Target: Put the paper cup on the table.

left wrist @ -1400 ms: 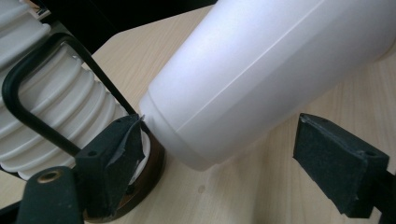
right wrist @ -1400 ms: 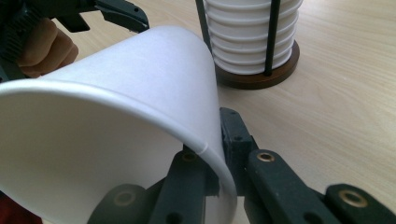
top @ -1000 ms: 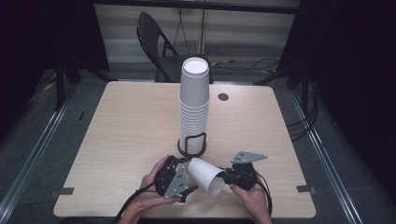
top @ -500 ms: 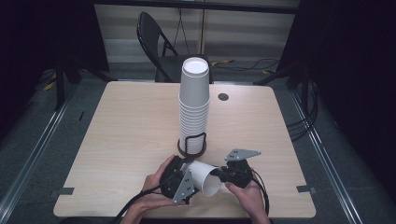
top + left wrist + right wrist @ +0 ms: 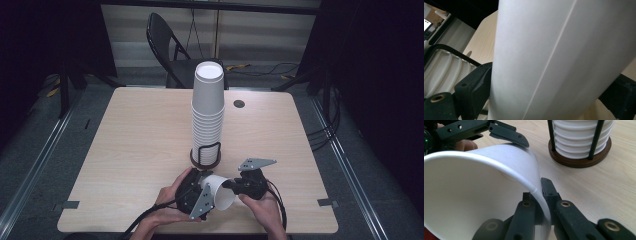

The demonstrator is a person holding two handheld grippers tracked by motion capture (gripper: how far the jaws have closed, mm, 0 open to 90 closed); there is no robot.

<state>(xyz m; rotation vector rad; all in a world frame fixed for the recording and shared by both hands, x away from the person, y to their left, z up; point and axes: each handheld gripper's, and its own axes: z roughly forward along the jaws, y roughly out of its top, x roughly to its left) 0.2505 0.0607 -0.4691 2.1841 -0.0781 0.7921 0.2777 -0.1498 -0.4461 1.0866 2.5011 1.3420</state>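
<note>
Right tongs [image 5: 541, 207] pinch the thin rolled rim of a smooth white paper cup [image 5: 479, 187]; left tongs [image 5: 197, 192] clamp its tapered wall above the pale woodgrain surface [image 5: 135, 135].

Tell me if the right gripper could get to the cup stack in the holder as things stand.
Probably not yet: the right gripper is pinched on the rim of the loose paper cup, which the left gripper also grips. The path to the cup stack looks free.

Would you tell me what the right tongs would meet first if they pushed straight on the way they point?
Likely the left tongs, across the paper cup whose rim the right tongs already pinch; depth is unclear.
</note>
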